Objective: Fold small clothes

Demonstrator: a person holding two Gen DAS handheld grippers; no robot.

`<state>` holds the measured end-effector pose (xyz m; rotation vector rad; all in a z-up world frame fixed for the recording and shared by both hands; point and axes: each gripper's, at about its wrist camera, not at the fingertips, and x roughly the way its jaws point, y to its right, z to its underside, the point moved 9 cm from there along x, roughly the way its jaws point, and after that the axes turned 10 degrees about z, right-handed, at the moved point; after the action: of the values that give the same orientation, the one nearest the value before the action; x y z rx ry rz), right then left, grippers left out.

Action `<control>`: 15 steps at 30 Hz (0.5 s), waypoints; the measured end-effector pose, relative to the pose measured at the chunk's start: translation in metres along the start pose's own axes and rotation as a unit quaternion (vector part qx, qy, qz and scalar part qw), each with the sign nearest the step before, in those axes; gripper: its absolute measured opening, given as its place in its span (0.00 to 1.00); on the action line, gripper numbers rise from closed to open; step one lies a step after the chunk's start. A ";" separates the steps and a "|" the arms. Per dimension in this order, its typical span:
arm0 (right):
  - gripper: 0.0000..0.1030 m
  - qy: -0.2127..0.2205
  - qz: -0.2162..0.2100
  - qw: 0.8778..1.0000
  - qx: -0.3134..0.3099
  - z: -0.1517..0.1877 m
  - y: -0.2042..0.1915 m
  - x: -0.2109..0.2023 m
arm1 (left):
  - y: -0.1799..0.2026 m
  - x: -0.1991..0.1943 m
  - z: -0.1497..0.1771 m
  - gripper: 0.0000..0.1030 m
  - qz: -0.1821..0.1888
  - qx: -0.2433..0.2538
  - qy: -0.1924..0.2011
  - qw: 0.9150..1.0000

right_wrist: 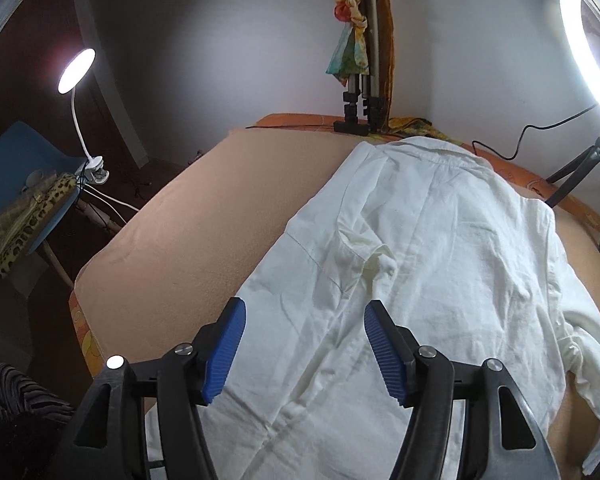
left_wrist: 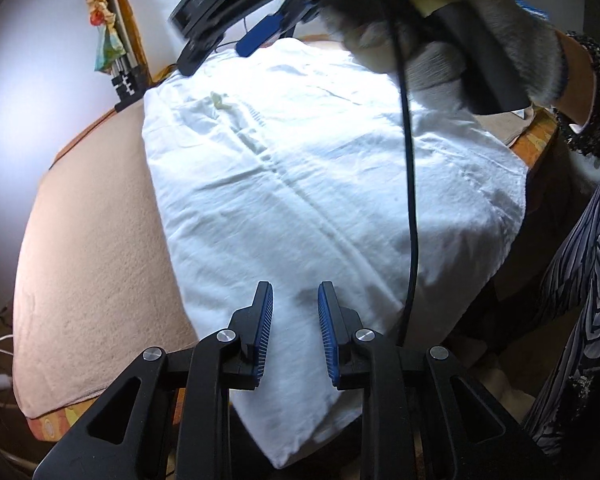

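Observation:
A white collared shirt (left_wrist: 300, 180) (right_wrist: 440, 248) lies spread flat on a peach towel (left_wrist: 92, 240) (right_wrist: 204, 216) that covers the table. One sleeve (right_wrist: 364, 256) is folded in over the body. My left gripper (left_wrist: 296, 332) hovers over the shirt's near end, its blue pads a little apart with no cloth pinched between them. My right gripper (right_wrist: 304, 344) stands open above the shirt's lower half, nothing between its fingers. In the left wrist view a gloved hand (left_wrist: 440, 40) holds that gripper over the shirt's far end, one blue pad (left_wrist: 256, 40) showing.
A small tripod wrapped in a colourful scarf (right_wrist: 360, 60) (left_wrist: 116, 60) stands at the table's far edge. A ring light (right_wrist: 588, 40) is at the far right, a clip lamp (right_wrist: 76, 68) and a blue chair (right_wrist: 20, 184) at the left. A black cable (left_wrist: 410, 200) hangs over the shirt.

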<state>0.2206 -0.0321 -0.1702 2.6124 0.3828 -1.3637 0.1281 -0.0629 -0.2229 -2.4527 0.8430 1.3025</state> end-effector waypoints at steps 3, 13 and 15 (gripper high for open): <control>0.66 0.011 0.009 1.000 0.012 0.003 0.020 -0.020 | 0.008 0.000 -0.008 0.28 0.001 0.006 0.004 1.000; 0.83 0.035 0.064 0.993 0.091 0.044 0.124 -0.083 | 0.042 -0.016 -0.054 0.51 0.072 -0.012 0.056 0.996; 0.83 0.038 0.078 0.991 0.106 0.057 0.149 -0.095 | 0.050 -0.018 -0.064 0.51 0.085 -0.015 0.062 0.994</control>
<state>0.1695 -0.2027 -0.1198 2.8004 0.0417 -1.3228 0.1343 -0.1257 -0.1687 -2.5547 1.0932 1.2340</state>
